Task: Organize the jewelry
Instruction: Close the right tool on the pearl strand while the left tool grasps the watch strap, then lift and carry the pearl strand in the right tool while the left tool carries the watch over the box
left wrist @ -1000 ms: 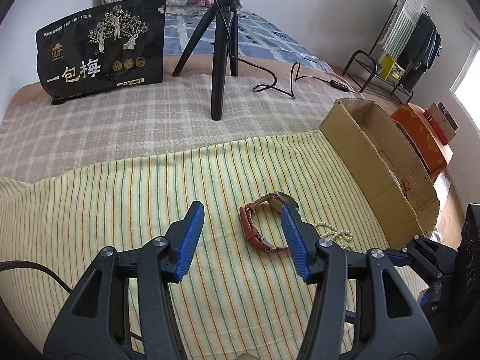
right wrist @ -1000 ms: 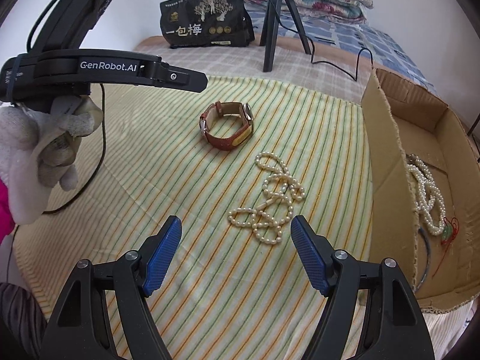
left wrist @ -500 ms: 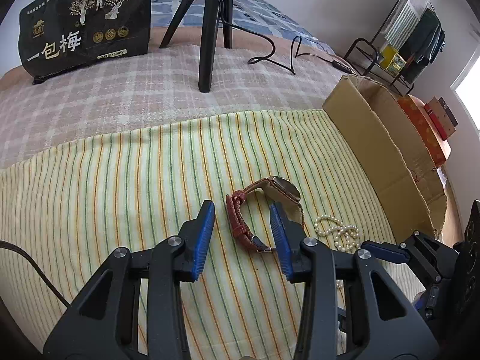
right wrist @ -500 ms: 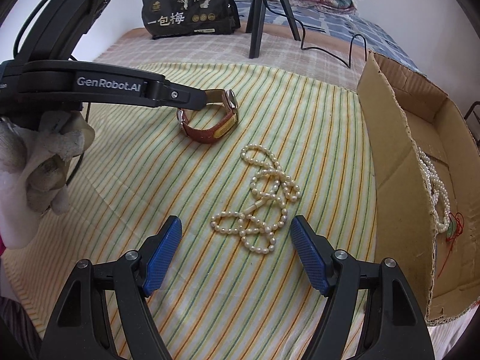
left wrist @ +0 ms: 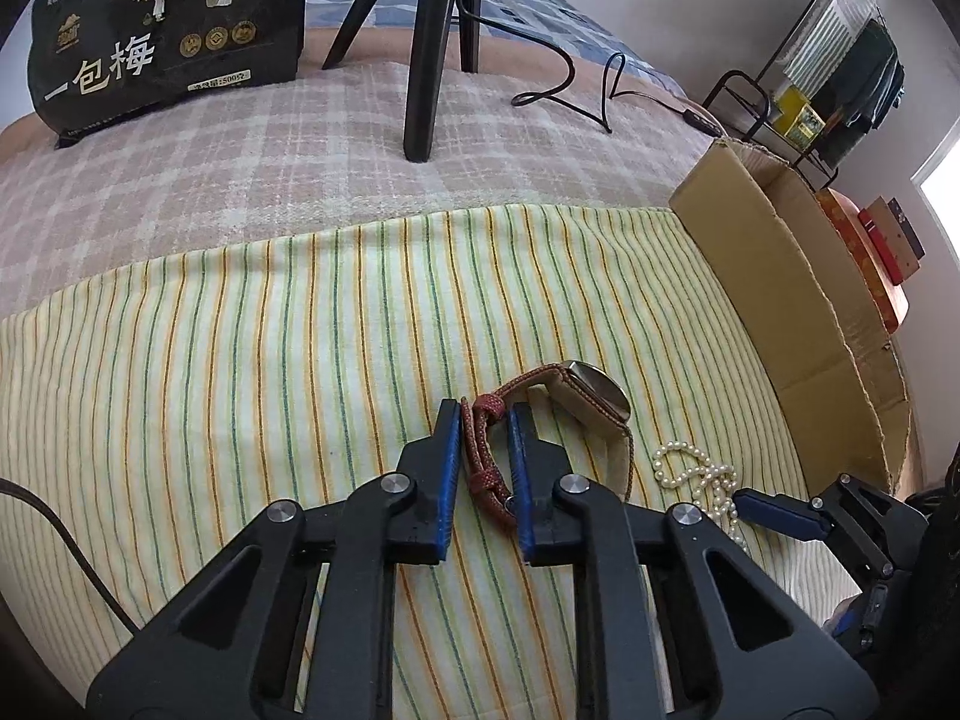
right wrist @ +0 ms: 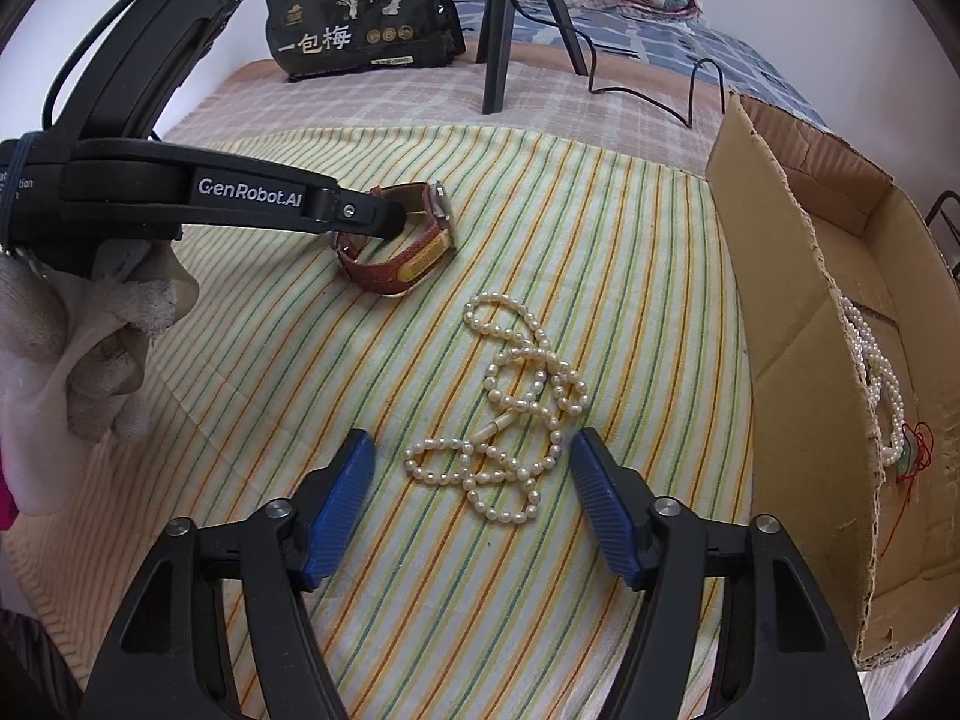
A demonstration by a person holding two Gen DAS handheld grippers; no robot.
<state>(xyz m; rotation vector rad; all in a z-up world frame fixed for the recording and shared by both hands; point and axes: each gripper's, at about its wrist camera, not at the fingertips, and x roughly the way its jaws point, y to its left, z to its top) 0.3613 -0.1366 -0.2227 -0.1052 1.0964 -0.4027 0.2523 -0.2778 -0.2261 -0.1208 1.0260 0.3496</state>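
A watch with a red-brown strap [left wrist: 576,408] lies on the striped cloth [left wrist: 240,360]; it also shows in the right wrist view [right wrist: 396,264]. My left gripper [left wrist: 485,426] has its blue pads closed around the watch's strap, with the watch resting on the cloth. A tangled pearl necklace [right wrist: 510,414] lies on the cloth, and my right gripper [right wrist: 474,498] is open just before it, pads on either side. The necklace also shows in the left wrist view [left wrist: 696,474]. A cardboard box [right wrist: 798,312] at the right holds another pearl necklace [right wrist: 876,366].
A black tripod [left wrist: 429,48] with a trailing cable [left wrist: 576,90] stands on the checked blanket behind the cloth. A black snack bag [left wrist: 162,30] leans at the back left. A clothes rack [left wrist: 840,48] and an orange table [left wrist: 870,264] stand beyond the box.
My left gripper moved forward and closed from wide open onto the watch strap. My right gripper moved closer to the pearl necklace and stayed open.
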